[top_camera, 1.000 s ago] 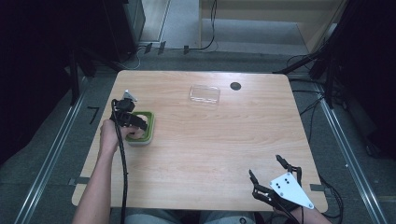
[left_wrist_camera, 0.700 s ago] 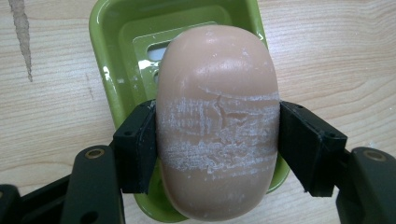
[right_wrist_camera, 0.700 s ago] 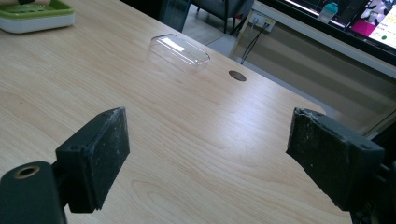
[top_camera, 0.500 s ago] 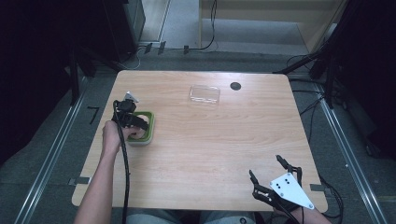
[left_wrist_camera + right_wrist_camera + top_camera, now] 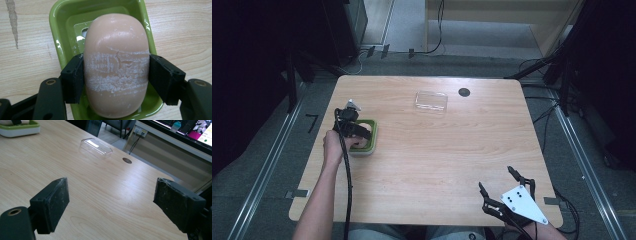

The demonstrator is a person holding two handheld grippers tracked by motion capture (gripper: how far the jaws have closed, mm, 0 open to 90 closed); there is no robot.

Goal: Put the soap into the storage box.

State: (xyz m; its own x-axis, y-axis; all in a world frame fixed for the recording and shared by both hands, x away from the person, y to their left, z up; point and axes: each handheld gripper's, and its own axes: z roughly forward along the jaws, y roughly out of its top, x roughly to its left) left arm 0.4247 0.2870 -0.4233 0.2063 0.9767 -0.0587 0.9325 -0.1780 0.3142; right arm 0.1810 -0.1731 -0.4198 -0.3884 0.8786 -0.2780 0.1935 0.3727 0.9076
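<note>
High view: the wooden table (image 5: 432, 165) takes most of the scene, pale and rectangular, with dark floor around it; on its left part, near the left edge, sits the green soap dish (image 5: 371, 131), and at the far side, a little right of the middle, lies a clear plastic lid (image 5: 431, 101), well apart from the dish; just beside the lid, to its right, there is a small dark round hole (image 5: 464, 92) in the tabletop. The person's left forearm comes from the bottom edge and the left hand (image 5: 332, 148) holds the left gripper (image 5: 353, 131) over the dish; the right gripper (image 5: 507, 187) is at the near right corner of the table, with its grey three-cornered plate on top.

In the left gripper view the two black jaws press on both sides of the soap bar (image 5: 116, 62), which is pinkish with white scratch marks across the middle; the bar is inside the dish (image 5: 62, 30); I cannot tell if it touches the bottom.

In the right gripper view the jaws stand wide apart with nothing between them, above bare wood; the lid (image 5: 96, 148) lies farther off.
</note>
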